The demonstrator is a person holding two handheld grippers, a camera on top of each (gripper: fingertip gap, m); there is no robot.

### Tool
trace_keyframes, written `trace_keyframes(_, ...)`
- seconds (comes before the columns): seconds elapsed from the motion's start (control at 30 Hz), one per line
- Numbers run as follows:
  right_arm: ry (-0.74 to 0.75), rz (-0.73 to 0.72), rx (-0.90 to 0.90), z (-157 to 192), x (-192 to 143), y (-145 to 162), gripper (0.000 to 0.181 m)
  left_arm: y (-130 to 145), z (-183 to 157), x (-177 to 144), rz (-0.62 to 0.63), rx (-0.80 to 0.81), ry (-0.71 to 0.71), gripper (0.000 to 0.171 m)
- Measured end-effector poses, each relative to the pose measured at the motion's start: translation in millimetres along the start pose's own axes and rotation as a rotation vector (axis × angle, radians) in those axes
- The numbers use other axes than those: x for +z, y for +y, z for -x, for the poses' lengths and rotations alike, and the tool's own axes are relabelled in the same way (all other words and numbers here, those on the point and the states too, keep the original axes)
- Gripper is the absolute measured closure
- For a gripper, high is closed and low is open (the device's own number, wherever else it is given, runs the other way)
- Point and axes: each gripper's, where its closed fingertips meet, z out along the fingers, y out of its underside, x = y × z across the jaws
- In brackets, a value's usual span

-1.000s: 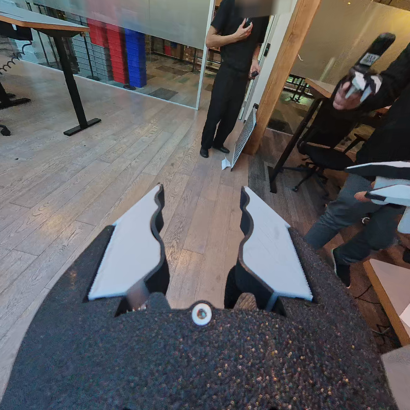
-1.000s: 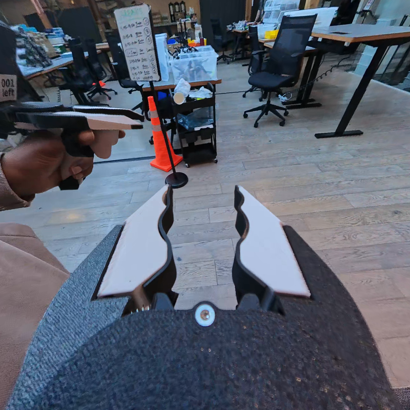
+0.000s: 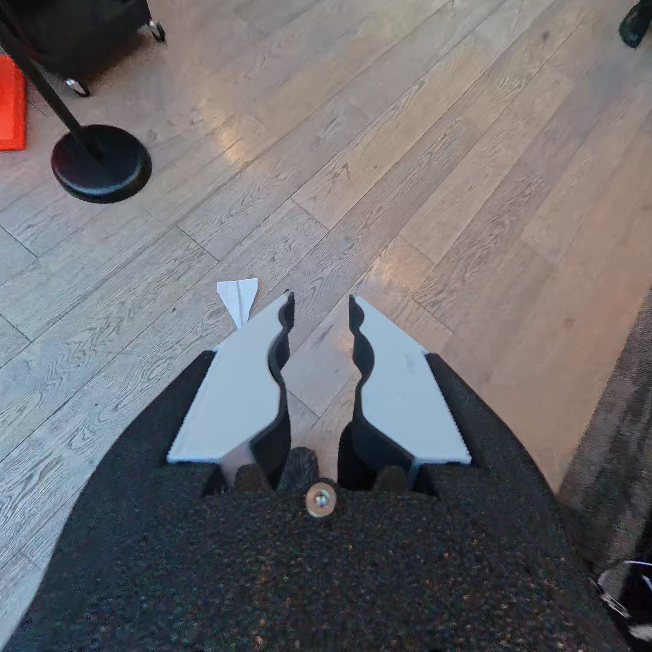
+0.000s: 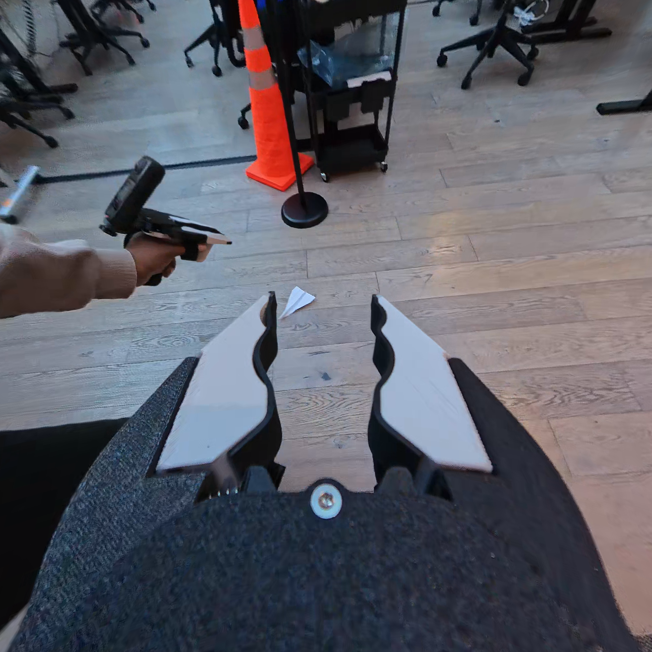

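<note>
Both tools are held empty above the wooden floor [image 3: 423, 141]. The left gripper [image 3: 321, 296] is parted narrowly, the right gripper [image 4: 323, 296] wider. The paper plane [image 4: 297, 300] lies flat just ahead — a low, level approach along its fold is judged best.

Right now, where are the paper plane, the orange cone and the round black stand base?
paper plane [image 4: 297, 301]: right wrist view, middle of its folded wing.
orange cone [image 4: 265, 116]: right wrist view, lower orange band.
round black stand base [image 3: 101, 162]: left wrist view, top of the disc.
</note>
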Motion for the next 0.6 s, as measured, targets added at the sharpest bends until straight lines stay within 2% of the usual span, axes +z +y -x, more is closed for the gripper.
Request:
trace_keyframes(0.1, 0.089, 0.053, 0.03, 13.2, 95.9, 58.6, 0.128, 73.7, 87.9, 160.2, 0.048, -0.027, 0.037, 0.149)
trace_keyframes(0.17, 0.112, 0.093, 0.073, 30.4, 153.4, 106.2, 0.128, 126.0, 131.9, 258.0, 0.106, 0.012, 0.065, 0.15)
trace_keyframes(0.23, 0.102, 0.128, 0.147, 53.1, 201.9, 151.2, 0.129, 173.4, 165.0, 338.5, 0.16, 0.08, 0.073, 0.151)
trace_keyframes(0.3, 0.098, 0.18, 0.169, 74.0, 240.8, 190.6, 0.13, 217.6, 191.0, 399.6, 0.225, 0.135, 0.064, 0.147)
trace_keyframes(0.37, 0.091, 0.208, 0.214, 89.6, 272.3, 218.3, 0.13, 253.5, 209.9, 442.1, 0.275, 0.165, 0.054, 0.146)
trace_keyframes(0.43, 0.078, 0.219, 0.27, 100.5, 295.5, 234.6, 0.13, 281.5, 219.1, 470.6, 0.32, 0.18, 0.054, 0.147)
trace_keyframes(0.5, 0.087, 0.221, 0.289, 105.6, 308.6, 240.1, 0.132, 297.2, 218.4, 488.1, 0.347, 0.184, 0.067, 0.147)
trace_keyframes(0.6, 0.111, 0.226, 0.292, 108.7, 316.9, 235.2, 0.133, 305.1, 220.7, 500.9, 0.377, 0.211, 0.03, 0.155)
